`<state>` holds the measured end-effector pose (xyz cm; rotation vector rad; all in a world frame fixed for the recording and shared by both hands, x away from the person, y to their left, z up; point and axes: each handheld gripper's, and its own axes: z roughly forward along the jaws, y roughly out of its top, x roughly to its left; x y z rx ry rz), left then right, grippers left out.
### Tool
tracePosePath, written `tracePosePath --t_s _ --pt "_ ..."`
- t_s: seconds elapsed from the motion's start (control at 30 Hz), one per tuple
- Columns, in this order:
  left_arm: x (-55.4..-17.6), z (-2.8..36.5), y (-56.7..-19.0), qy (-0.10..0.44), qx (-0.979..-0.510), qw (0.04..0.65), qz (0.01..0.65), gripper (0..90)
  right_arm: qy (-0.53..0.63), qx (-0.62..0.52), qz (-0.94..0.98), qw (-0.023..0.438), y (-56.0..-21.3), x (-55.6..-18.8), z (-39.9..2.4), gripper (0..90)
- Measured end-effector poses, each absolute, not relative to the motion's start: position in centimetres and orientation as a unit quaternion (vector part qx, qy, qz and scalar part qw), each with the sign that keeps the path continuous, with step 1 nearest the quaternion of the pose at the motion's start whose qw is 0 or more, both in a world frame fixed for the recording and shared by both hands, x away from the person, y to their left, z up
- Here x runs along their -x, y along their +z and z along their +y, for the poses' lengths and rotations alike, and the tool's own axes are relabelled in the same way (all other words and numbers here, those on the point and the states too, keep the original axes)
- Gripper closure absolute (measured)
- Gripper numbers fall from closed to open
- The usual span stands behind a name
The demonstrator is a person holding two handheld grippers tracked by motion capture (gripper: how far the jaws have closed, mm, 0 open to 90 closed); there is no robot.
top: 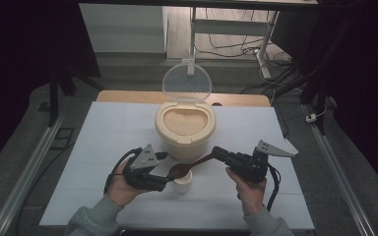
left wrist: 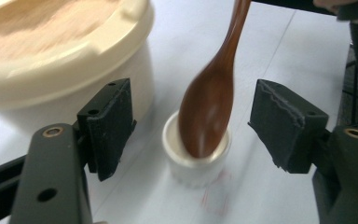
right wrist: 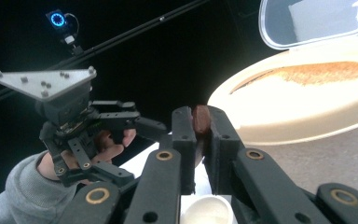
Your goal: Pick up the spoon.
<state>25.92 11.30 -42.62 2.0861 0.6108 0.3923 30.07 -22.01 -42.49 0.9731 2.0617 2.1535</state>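
Right claw (top: pixel 216 152) is clamped on the spoon (top: pixel 189 166), bowl dipped in the little cup (top: pixel 182 183); left claw (left wrist: pixel 193 126) sits apart around it.

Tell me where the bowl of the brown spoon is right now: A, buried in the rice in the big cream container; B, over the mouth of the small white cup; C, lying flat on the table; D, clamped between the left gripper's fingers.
B: the brown spoon tips into the small white cup, which stands between the open left gripper fingers, untouched.
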Motion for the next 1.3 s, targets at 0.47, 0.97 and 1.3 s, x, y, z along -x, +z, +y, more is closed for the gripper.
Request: tracePosePath --t_s 0.47,0.97,1.3 --pt "-24.3 18.3 -47.1 0.167 -0.831 0.425 0.317 26.0 0.69 -0.302 0.657 0.029 -41.5 -29.8 -23.4 83.1" --pt "-23.8 21.6 -50.3 0.157 -0.821 0.411 0.365 24.1 0.699 -0.305 0.644 0.056 -40.7 -29.8 -25.1 83.1" --pt "-24.2 22.0 -50.7 0.154 -0.816 0.401 0.387 21.3 0.706 -0.308 0.634 0.069 -40.1 -29.8 -26.3 83.1"
